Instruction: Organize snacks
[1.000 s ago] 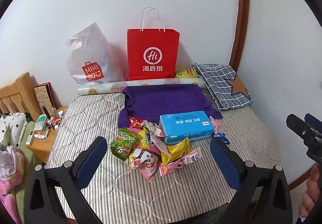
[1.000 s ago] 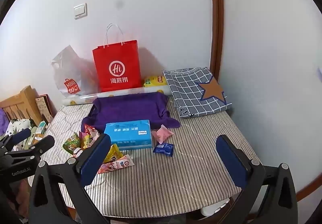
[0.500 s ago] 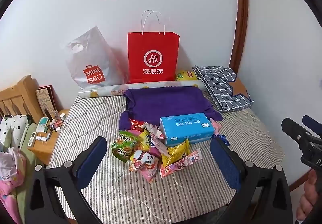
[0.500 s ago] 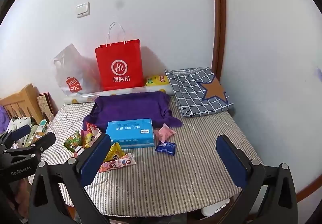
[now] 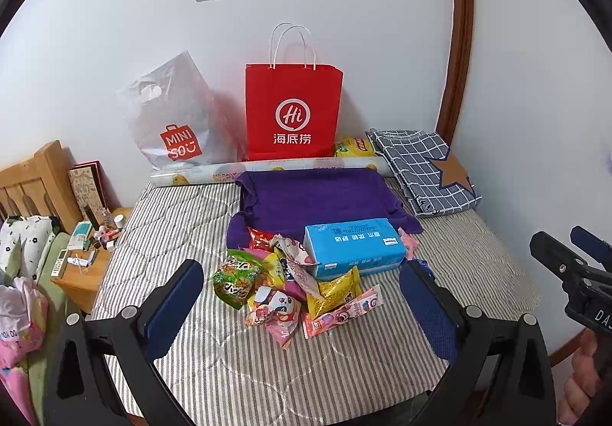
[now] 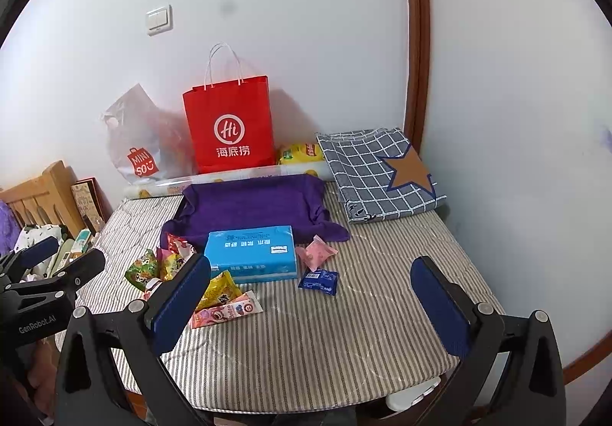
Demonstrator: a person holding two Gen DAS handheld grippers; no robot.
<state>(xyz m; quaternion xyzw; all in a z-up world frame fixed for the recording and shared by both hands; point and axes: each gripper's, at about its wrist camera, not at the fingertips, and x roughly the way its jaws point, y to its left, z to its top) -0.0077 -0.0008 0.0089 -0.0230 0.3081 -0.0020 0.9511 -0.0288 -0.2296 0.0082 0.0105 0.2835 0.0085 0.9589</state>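
Several snack packets (image 5: 283, 284) lie heaped on the striped mattress (image 5: 267, 368), left of and in front of a blue tissue box (image 5: 354, 246). A green packet (image 5: 237, 277) sits at the heap's left. In the right wrist view a pink packet (image 6: 316, 252) and a dark blue packet (image 6: 318, 280) lie right of the box (image 6: 252, 252). My left gripper (image 5: 302, 296) hovers open before the heap, holding nothing. My right gripper (image 6: 311, 296) is open and empty above the mattress's near edge.
A red paper bag (image 5: 293, 112) and a clear plastic bag (image 5: 174, 120) stand against the back wall, behind a rolled sheet (image 5: 264, 169). A purple cloth (image 5: 317, 200) and folded checked fabric (image 5: 420, 169) lie at the back. A wooden nightstand (image 5: 82, 273) stands left.
Both views have shifted slightly, the scene sitting a little lower and nearer in frame. Both grippers stay open. Nothing on the mattress has moved.
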